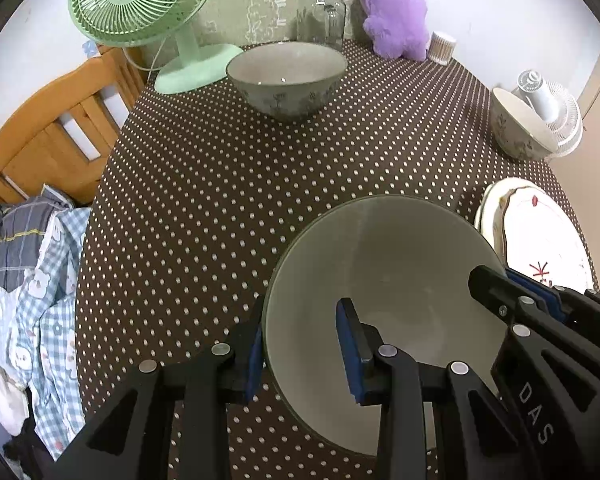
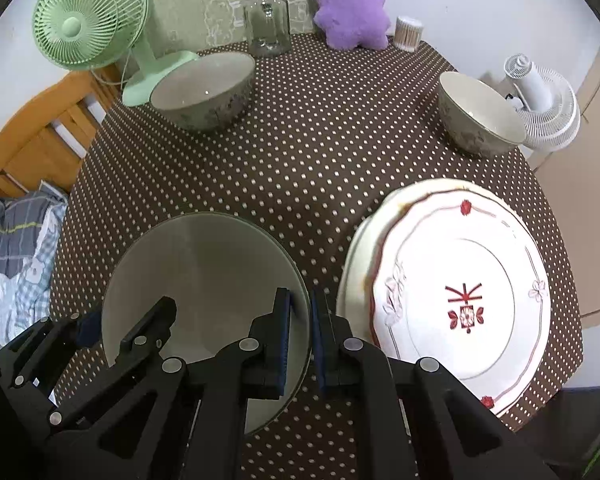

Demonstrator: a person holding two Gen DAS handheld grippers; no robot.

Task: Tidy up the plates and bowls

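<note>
Bowls: you have three in view. One large grey bowl is held at the near edge, a second grey bowl sits at the far side by the green fan, and a smaller patterned bowl stands at the right edge of the table.
Plates: the stack looks like two or three plates; you cannot count them exactly. The top one carries a red motif, and the stack lies just right of the held bowl.
Left hand-held gripper: your pads clamp the held bowl's left rim, one finger outside, one inside.
Right hand-held gripper: your jaws are closed on the same bowl's right rim, wall pinched between the blue pads.
Fans: two, the green one at the far left and a white fan behind the small bowl.
Other items: one glass jar, one purple plush toy, one tub of cotton swabs.
Left wrist view only: most of the wooden chair and heaped checked clothes; the plates are cut off.
Right wrist view only: the whole top plate, plus both hand-held grippers on the bowl.
</note>
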